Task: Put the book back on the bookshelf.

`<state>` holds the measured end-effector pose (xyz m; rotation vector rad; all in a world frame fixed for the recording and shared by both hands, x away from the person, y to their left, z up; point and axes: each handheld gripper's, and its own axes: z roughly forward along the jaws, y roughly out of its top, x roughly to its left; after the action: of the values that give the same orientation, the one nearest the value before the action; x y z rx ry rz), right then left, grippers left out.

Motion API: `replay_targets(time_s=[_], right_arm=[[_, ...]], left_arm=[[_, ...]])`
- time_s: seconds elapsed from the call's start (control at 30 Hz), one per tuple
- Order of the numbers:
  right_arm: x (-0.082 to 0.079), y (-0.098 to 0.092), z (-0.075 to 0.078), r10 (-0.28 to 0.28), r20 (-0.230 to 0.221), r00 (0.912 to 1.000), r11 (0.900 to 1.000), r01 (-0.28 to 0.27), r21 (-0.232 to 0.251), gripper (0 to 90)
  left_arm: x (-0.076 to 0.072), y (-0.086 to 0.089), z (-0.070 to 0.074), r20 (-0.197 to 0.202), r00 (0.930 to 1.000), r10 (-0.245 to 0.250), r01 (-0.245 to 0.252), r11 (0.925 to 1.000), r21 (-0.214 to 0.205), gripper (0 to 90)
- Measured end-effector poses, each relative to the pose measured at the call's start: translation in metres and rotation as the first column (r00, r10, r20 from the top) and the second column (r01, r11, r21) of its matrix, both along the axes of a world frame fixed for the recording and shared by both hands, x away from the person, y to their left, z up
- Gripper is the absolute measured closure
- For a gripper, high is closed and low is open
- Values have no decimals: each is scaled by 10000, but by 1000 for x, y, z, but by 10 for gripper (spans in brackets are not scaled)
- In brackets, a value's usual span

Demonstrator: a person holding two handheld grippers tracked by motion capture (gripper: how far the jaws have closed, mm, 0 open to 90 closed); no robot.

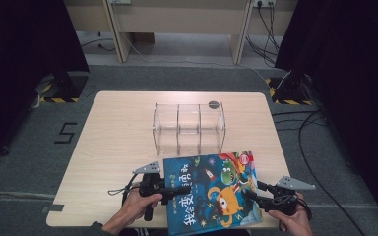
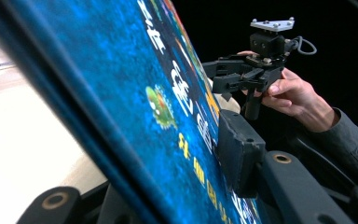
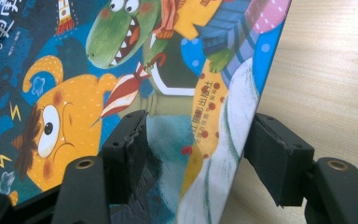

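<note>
The left gripper (image 1: 170, 189) is seen pinched on the left edge of a colourful, blue illustrated picture book (image 1: 211, 189), lower centre of the high view. The right gripper (image 1: 258, 194) is spread about the book's right edge, its pads apart from the cover in the right gripper view. A clear three-compartment plastic organiser (image 1: 189, 127) stands just above, on the pale wooden table (image 1: 118, 128).

Both hand-held grippers are showing black bodies: the left gripper (image 1: 174, 189) and the right gripper (image 1: 256, 192) are each wearing a grey three-cornered plate with screws, brass-ringed jaw holes, trailing black cables; a grey sleeve (image 2: 354, 140) is covering one forearm.
</note>
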<state>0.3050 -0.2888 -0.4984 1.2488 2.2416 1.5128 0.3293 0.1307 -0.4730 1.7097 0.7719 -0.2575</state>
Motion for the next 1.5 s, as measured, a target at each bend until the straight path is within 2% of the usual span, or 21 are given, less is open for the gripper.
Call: replay_targets(time_s=[0.03,0.1,0.17,0.27,0.4,0.5,0.63,0.7,0.87,0.97,1.07,1.17,1.2,1.27,1.33,1.43,1.5], right_arm=[[0,0,0,-4,-53,10000,10000,5,55,397],[1,-1,-1,-18,-125,9999,9999,19,140,397],[1,0,-1,-40,-149,9999,9999,41,110,397],[1,-1,-2,-98,-219,9997,9998,101,152,396],[2,-3,-3,-279,-396,9988,9994,288,212,395],[2,-3,-3,-321,-453,9985,9993,329,179,395],[2,-4,-4,-340,-502,9982,9992,351,213,394],[2,-4,-3,-369,-546,9978,9989,385,285,394],[0,-5,-3,-422,-736,9964,9968,470,645,393],[-1,-3,-3,-334,-794,9963,9963,395,759,383],[-2,0,-2,-223,-783,9967,9981,266,549,347],[-2,1,0,-309,-804,9963,9990,335,310,320],[-3,1,1,-420,-652,9970,9990,430,139,320],[-6,3,5,-717,-335,9969,9973,712,-149,311],[-12,6,11,-1114,124,9937,9935,1116,-229,303],[-25,18,17,-1075,570,9926,9933,1096,-364,302],[-36,26,21,-983,990,9902,9925,1048,-629,299]], left_arm=[[0,-1,2,-38,10000,39,-38,10000,88,660],[0,-1,3,-375,9989,263,-253,9993,282,648],[1,-2,4,-482,9984,304,-288,9990,343,639],[2,-1,7,-444,9980,445,-422,9978,501,630],[6,2,14,-233,9955,919,-895,9920,891,616],[8,3,14,-491,9948,891,-849,9930,820,621],[10,2,15,-624,9940,899,-854,9937,723,635],[11,2,18,-734,9933,898,-865,9952,464,654],[12,0,34,-476,9955,825,-809,9961,339,689],[14,0,43,-496,9951,850,-844,9963,152,712],[17,-1,46,-464,9946,928,-923,9956,141,722],[20,-3,47,-642,9931,984,-982,9951,71,726],[20,-4,48,-678,9927,993,-990,9951,78,730],[22,-6,50,-618,9906,1218,-1189,9917,483,716],[26,-7,50,-890,9879,1267,-1227,9912,487,711],[30,-9,51,-1106,9848,1342,-1288,9902,549,714],[31,-10,53,-1121,9841,1379,-1318,9895,600,715]])
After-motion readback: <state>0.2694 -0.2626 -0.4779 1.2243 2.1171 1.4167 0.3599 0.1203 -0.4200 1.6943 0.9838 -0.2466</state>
